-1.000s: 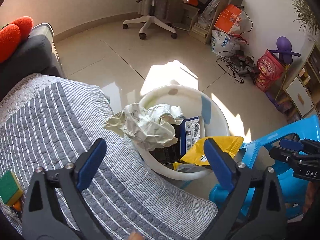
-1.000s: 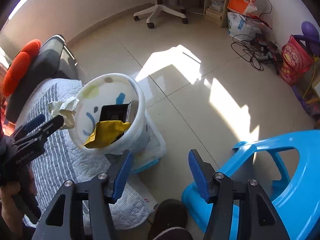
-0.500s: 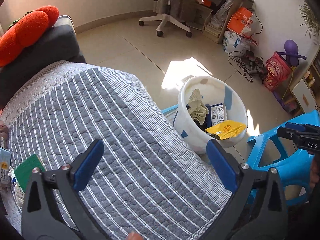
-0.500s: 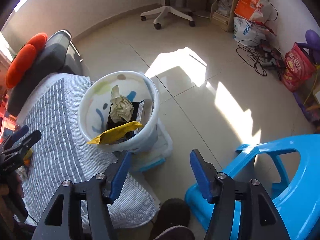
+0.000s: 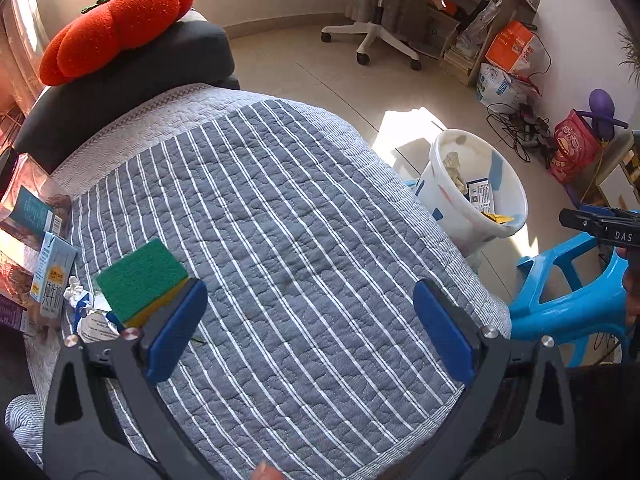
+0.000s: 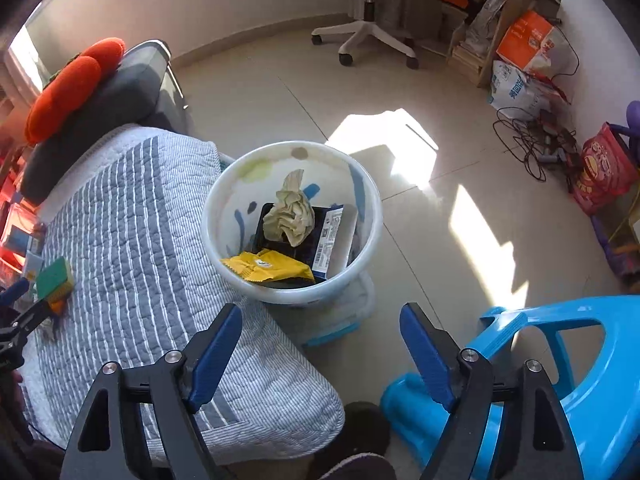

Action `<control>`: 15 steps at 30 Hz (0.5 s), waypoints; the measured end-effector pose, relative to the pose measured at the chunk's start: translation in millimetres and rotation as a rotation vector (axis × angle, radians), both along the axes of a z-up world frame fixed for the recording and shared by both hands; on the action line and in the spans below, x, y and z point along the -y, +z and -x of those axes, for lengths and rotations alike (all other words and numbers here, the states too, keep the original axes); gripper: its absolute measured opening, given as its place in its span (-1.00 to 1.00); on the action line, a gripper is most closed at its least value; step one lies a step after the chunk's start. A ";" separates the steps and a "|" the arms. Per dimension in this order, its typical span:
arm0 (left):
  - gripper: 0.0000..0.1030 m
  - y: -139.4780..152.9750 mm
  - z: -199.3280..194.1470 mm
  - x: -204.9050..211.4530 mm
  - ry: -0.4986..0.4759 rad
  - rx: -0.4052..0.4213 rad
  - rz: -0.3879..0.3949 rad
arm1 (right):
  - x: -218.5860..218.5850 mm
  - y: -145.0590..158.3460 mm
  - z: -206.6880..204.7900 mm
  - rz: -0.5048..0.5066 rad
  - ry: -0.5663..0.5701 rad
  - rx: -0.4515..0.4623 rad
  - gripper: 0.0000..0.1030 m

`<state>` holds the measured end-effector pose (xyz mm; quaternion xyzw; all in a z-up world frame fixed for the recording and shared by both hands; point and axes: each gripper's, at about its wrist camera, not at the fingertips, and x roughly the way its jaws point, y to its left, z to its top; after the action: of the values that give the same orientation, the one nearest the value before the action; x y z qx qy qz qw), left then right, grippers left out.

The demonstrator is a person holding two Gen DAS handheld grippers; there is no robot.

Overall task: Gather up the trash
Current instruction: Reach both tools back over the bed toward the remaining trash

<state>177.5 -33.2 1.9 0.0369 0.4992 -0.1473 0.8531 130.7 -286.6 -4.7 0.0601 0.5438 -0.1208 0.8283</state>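
Observation:
A white bin (image 6: 370, 216) stands on the floor beside the striped sofa cover (image 5: 280, 240); it also shows in the left wrist view (image 5: 436, 196). In it lie crumpled paper (image 6: 292, 210), a yellow wrapper (image 6: 272, 266) and a blue-white box (image 6: 334, 240). My left gripper (image 5: 308, 324) is open and empty above the cover. At its left lie a green-yellow sponge (image 5: 140, 276), a crumpled white wrapper (image 5: 90, 320) and a milk carton (image 5: 54, 276). My right gripper (image 6: 320, 348) is open and empty, just short of the bin.
A blue plastic stool (image 6: 560, 352) stands right of the bin. An orange cushion (image 5: 116, 20) lies on the dark sofa arm (image 5: 120, 80). An office chair (image 6: 368, 12), boxes and cables (image 6: 532, 136) are on the far floor.
The crumpled paper fell from the bin's rim into the bin. My left gripper drew back from the bin over the sofa toward the sponge. The right gripper barely moved.

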 end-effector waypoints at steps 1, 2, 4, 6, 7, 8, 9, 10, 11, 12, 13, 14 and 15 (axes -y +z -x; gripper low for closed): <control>0.98 -0.8 1.6 -7.5 0.010 -0.006 0.003 | -6.5 -0.5 -2.5 0.005 0.012 -0.001 0.66; 0.98 -1.9 3.4 -16.3 0.022 -0.015 0.006 | -13.0 -1.3 -5.1 0.010 0.024 -0.003 0.67; 0.98 -2.2 5.1 -31.8 0.045 -0.028 0.007 | -27.1 -3.8 -11.1 0.023 0.051 -0.011 0.68; 0.98 -1.5 7.0 -51.0 0.078 -0.034 0.010 | -41.6 -7.8 -17.6 0.037 0.081 -0.021 0.69; 0.98 -1.2 7.6 -61.0 0.097 -0.036 0.010 | -48.4 -9.9 -20.9 0.045 0.096 -0.028 0.69; 0.98 -1.5 8.0 -71.2 0.116 -0.038 0.009 | -56.4 -12.4 -24.5 0.052 0.112 -0.034 0.69; 0.98 -1.6 8.2 -80.6 0.135 -0.039 0.009 | -63.8 -14.7 -28.3 0.058 0.125 -0.040 0.69; 0.98 -2.3 8.5 -90.2 0.152 -0.041 0.010 | -70.5 -16.8 -31.9 0.061 0.136 -0.045 0.69; 0.98 -3.2 8.8 -100.5 0.172 -0.045 0.011 | -77.6 -18.9 -35.6 0.064 0.148 -0.049 0.69; 0.98 -4.1 9.2 -109.0 0.187 -0.049 0.014 | -84.9 -21.1 -39.5 0.065 0.159 -0.053 0.69; 0.98 -5.2 9.4 -117.4 0.202 -0.055 0.016 | -92.0 -22.7 -42.7 0.065 0.169 -0.056 0.69; 0.98 -6.2 10.0 -123.7 0.213 -0.062 0.017 | -99.7 -24.6 -45.9 0.064 0.179 -0.060 0.69; 0.98 -7.7 10.1 -129.7 0.224 -0.070 0.017 | -106.5 -26.1 -48.9 0.062 0.188 -0.063 0.69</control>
<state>167.4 96.5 -5.8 -0.0313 0.5283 -0.0566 0.8466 179.7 -180.2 -30.8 -0.0206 0.5686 -0.0610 0.8201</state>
